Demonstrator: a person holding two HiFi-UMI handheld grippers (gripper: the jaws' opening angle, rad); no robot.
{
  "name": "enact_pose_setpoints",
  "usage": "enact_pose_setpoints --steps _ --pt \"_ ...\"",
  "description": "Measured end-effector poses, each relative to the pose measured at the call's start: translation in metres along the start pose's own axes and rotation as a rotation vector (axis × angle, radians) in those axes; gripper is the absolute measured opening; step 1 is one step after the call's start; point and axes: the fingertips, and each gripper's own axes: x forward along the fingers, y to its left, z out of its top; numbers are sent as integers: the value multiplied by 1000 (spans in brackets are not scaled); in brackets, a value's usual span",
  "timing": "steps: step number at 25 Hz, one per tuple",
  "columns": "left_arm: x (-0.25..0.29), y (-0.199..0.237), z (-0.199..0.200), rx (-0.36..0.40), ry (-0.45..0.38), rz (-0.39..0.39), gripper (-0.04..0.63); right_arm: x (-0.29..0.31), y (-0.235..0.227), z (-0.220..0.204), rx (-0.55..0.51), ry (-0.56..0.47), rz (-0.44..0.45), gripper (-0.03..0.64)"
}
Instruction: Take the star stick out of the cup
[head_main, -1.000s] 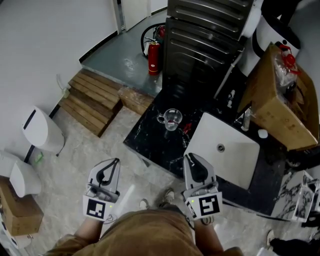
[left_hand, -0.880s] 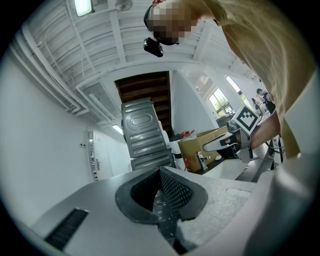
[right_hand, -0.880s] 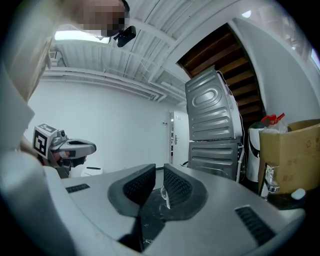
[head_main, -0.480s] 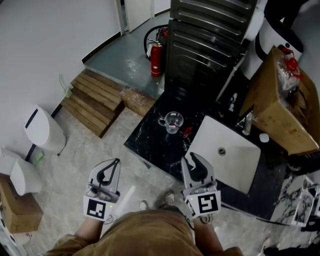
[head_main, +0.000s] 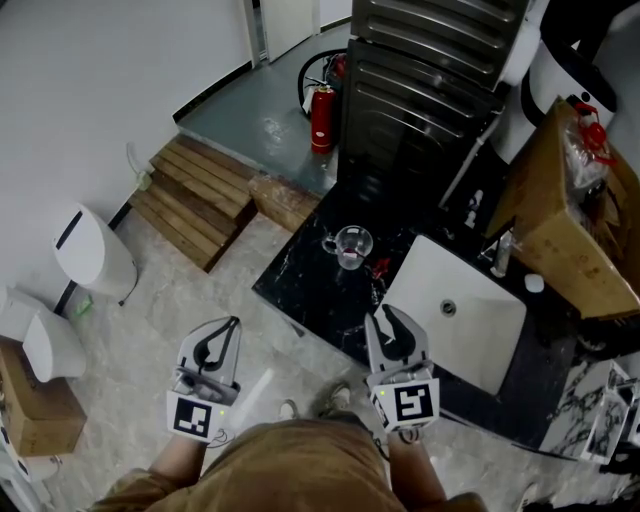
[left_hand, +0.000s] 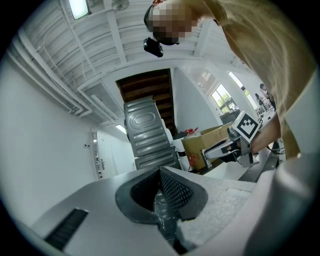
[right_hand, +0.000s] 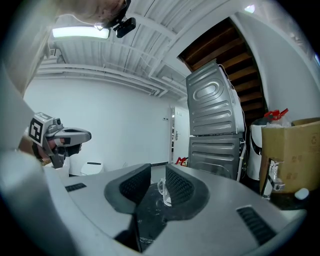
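A clear glass cup (head_main: 352, 243) with a handle stands on the black marble counter (head_main: 310, 290); something pale pink shows inside it, too small to name. A small red thing (head_main: 380, 267) lies just right of the cup. My right gripper (head_main: 381, 314) hovers over the counter's near edge, well short of the cup, its jaws a little apart with nothing between them. Through that gap the cup (right_hand: 163, 190) shows far ahead. My left gripper (head_main: 229, 324) hangs over the floor, left of the counter, jaws together and empty.
A white sink basin (head_main: 455, 310) with a faucet (head_main: 500, 250) sits right of the cup. A cardboard box (head_main: 570, 220) stands at far right, a grey metal machine (head_main: 430, 70) behind the counter. On the floor: a fire extinguisher (head_main: 321, 118), wooden pallets (head_main: 195, 200), white bins (head_main: 95, 255).
The whole scene has slid slightly down and right in the head view. Both grippers keep their places in the picture, and their jaws are unchanged.
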Motion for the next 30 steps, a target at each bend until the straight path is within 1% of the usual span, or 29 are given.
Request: enact_pose_setpoints --steps 8,20,25,30 --pt "3 -2 0 16 11 0 2 9 -7 -13 -21 19 8 86" --pt "3 0 0 14 18 9 2 21 -15 -28 -36 45 11 86" --pt "5 1 1 18 9 12 0 25 -18 -33 -40 54 6 86" --pt "5 2 1 17 21 18 2 29 -20 -36 -42 61 7 87"
